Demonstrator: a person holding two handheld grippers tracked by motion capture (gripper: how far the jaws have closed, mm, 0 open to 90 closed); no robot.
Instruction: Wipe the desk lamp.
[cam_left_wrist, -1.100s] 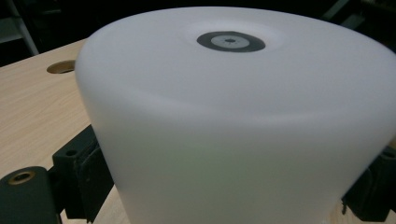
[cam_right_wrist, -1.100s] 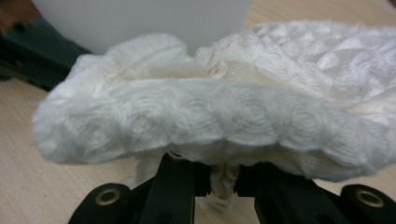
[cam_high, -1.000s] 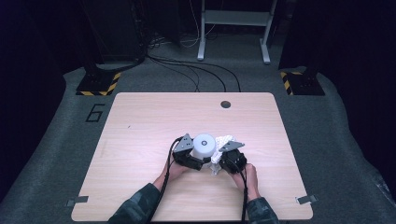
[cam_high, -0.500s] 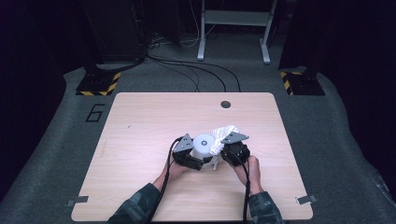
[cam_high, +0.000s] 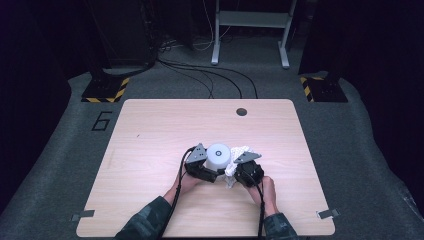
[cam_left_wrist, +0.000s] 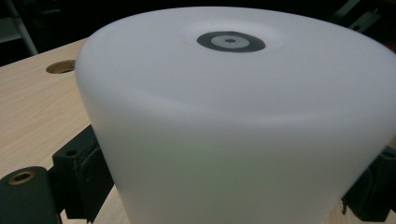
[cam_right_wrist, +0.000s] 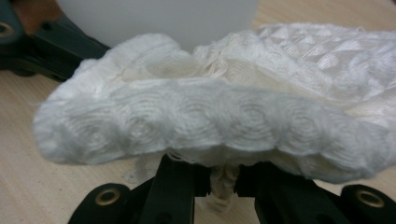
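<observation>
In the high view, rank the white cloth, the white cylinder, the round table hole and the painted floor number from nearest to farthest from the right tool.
1. White cloth, pinched in the right tool.
2. White cylinder, just left of it.
3. Table hole, far table edge.
4. Floor number, off the table, far left.

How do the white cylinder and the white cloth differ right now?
The white cylinder is smooth and rigid, standing upright on the table; the white cloth is soft, textured and bunched up. The cylinder sits between the left gripper's wide-set jaws, one at each side; the cloth is pinched in the right gripper's nearly closed jaws. Both are white and sit side by side; whether they touch is unclear.
</observation>
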